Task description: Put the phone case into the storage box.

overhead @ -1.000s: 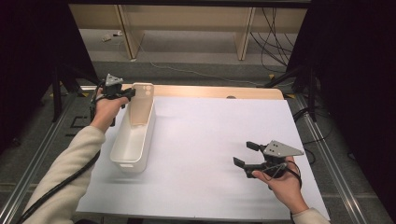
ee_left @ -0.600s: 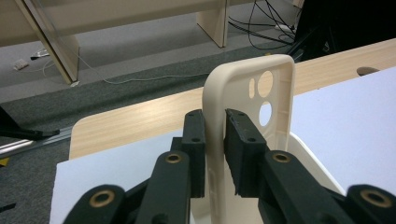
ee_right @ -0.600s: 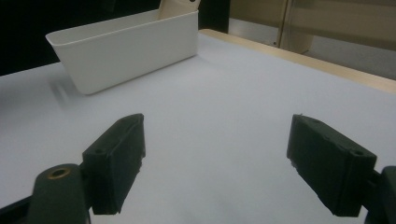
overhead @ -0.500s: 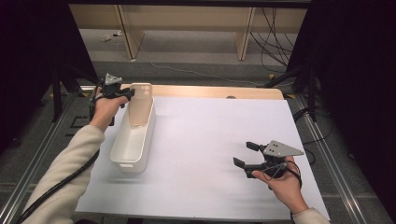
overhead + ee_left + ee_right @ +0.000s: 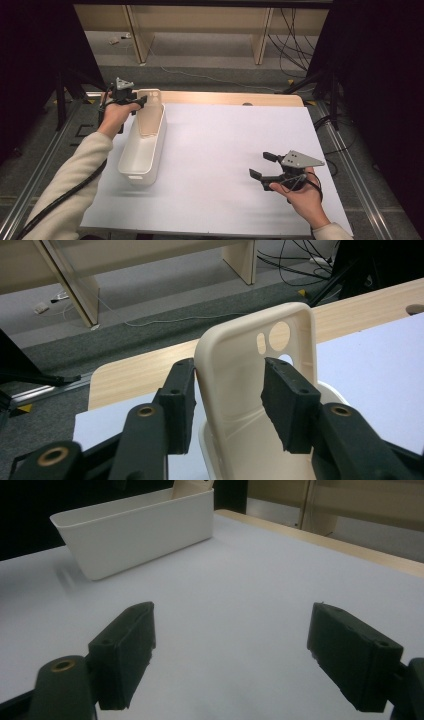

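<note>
A beige phone case leans upright at the far end of a long white bin, camera holes at the top. My left gripper is at that end. In the left gripper view its jaws straddle the left rim of the case: one pad is outside at the edge, the other stands in the hollow with a gap. The jaws have just been opening and do not press. My right gripper hovers open over the white mat at the near right, with nothing between its jaws.
The white mat covers a wooden table whose far edge shows bare. The bin lies far from the right gripper. Metal rails flank the table. Shelf legs and cables lie on the floor beyond.
The left gripper's jaws look a little wider apart around the case's rim. Both hands, the case and the bin stay where they were.
</note>
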`<act>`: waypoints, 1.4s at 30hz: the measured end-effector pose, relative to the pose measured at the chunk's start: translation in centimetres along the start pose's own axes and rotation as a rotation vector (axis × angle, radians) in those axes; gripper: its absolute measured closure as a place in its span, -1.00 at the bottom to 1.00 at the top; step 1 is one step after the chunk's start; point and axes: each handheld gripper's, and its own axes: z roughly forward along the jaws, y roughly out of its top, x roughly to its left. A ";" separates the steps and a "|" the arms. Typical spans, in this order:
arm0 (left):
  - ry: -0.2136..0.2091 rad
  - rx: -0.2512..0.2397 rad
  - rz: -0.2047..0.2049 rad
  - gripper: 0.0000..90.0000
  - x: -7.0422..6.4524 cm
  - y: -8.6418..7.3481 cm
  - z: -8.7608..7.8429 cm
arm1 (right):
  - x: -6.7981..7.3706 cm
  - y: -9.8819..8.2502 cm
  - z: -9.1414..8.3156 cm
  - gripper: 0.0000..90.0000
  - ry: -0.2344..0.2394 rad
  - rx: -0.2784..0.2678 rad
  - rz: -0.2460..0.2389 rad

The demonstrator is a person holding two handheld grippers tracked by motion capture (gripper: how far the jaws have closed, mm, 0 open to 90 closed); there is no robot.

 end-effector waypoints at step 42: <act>0.118 0.052 -0.098 1.00 1.9 -0.8 -0.4 | 0.0 0.1 -0.2 -0.54 0.002 0.006 -0.003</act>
